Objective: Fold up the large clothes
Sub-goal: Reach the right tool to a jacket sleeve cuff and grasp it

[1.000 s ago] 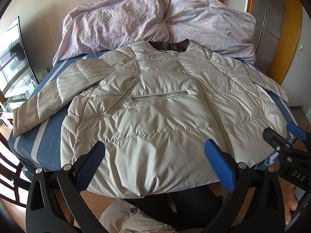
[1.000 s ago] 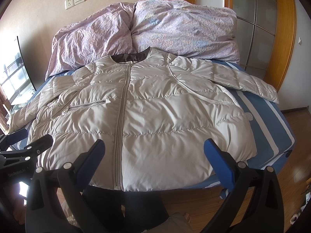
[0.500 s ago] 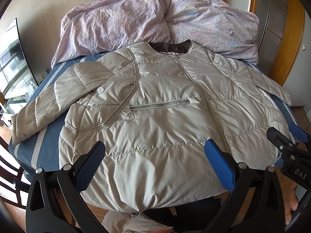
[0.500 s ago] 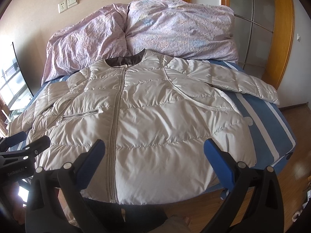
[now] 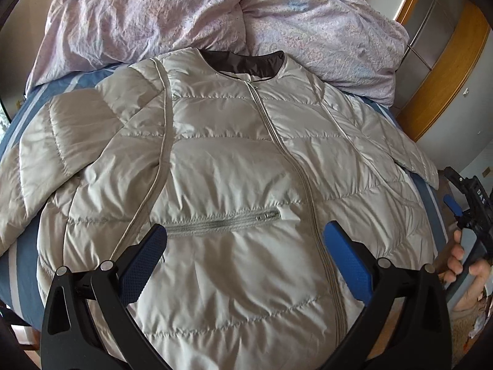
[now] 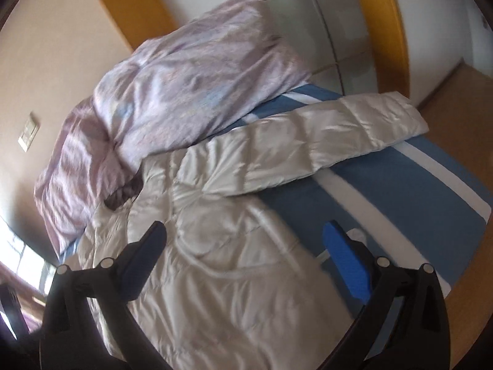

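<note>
A pale beige quilted jacket (image 5: 234, 166) lies face up and zipped on the bed, collar toward the pillows. Its one sleeve (image 5: 61, 148) bends across the blue sheet at the left; the other sleeve (image 6: 332, 145) stretches out to the right. My left gripper (image 5: 245, 249) hovers open over the lower chest, near the pocket zip (image 5: 222, 223). My right gripper (image 6: 245, 246) is open and tilted above the jacket's right side (image 6: 215, 246), holding nothing. That gripper (image 5: 471, 203) also shows at the left wrist view's right edge, in a hand (image 5: 462, 265).
A crumpled lilac duvet (image 5: 215, 21) is heaped at the head of the bed. The blue and white striped sheet (image 6: 400, 203) lies bare to the jacket's right. A wood-framed sliding door (image 6: 339, 24) stands beyond, wooden floor (image 6: 468, 302) beside the bed.
Both grippers moved forward over the jacket. The right one swung right and tilted, so its view now takes in the right sleeve and bed edge. Both stayed open.
</note>
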{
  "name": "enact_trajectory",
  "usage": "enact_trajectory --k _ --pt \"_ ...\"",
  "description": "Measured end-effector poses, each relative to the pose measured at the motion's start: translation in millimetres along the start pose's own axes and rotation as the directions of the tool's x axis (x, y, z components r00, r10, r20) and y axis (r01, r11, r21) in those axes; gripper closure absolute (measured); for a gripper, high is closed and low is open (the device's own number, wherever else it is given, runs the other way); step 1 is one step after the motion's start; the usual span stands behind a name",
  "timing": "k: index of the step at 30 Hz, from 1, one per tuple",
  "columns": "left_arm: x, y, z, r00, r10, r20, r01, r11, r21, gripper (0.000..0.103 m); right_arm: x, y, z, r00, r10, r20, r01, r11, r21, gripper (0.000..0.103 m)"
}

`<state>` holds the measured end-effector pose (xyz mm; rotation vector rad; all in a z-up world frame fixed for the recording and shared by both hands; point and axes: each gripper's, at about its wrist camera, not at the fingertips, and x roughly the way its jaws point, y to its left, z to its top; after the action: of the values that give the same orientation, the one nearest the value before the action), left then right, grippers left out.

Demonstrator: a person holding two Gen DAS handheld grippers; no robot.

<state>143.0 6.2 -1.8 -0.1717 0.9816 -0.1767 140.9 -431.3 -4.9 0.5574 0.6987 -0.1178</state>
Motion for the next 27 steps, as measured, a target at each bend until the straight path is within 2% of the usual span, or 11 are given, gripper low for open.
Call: enact_trajectory --k 3,5,7,9,11,16,21,24,27 --pt "6.5 7.7 19.8 0.999 -0.035 0.010 0.035 0.999 -0.018 0.001 19.6 -49.2 38.0 1.000 -0.024 -0.010 0.025 0.981 0.195 0.002" --pt "8.5 16.1 34.0 0.998 -0.049 0.045 0.051 0.998 -0.046 0.001 33.0 -79.4 56.4 0.999 -0.038 -0.021 0.042 0.949 0.313 0.014" --pt "11.7 25.2 49.2 0.995 -0.066 0.081 0.072 0.995 -0.076 0.001 47.2 -108.1 70.5 0.998 -0.050 -0.041 0.062 0.908 0.414 0.030" --pt "17.9 31.4 63.7 0.994 -0.054 0.090 0.062 0.994 -0.092 0.001 61.3 -131.6 79.3 0.998 -0.037 -0.054 0.059 0.865 0.499 0.036" --pt "23.4 36.4 74.7 0.993 -0.041 0.114 0.051 0.995 -0.086 0.001 72.6 -148.7 86.4 0.998 -0.035 -0.055 0.060 0.837 0.544 0.039" --pt "32.5 46.7 88.4 0.980 -0.065 0.189 0.083 0.993 -0.089 0.001 90.2 -170.5 85.6 0.993 -0.071 -0.093 0.115 0.753 0.648 0.044" --pt "45.4 51.7 100.8 0.980 -0.110 0.165 0.129 0.986 -0.107 0.001 99.3 -179.5 87.8 0.994 -0.081 -0.075 0.111 0.724 0.680 0.044" --pt "50.6 49.6 104.9 0.977 -0.149 0.154 0.164 0.983 -0.087 0.001 104.4 -185.1 86.9 0.992 -0.106 -0.074 0.128 0.706 0.697 0.050" --pt "52.5 46.7 107.0 0.972 -0.170 0.162 0.184 0.980 -0.072 0.001 106.4 -189.0 88.3 0.992 -0.120 -0.049 0.120 0.704 0.700 0.052"
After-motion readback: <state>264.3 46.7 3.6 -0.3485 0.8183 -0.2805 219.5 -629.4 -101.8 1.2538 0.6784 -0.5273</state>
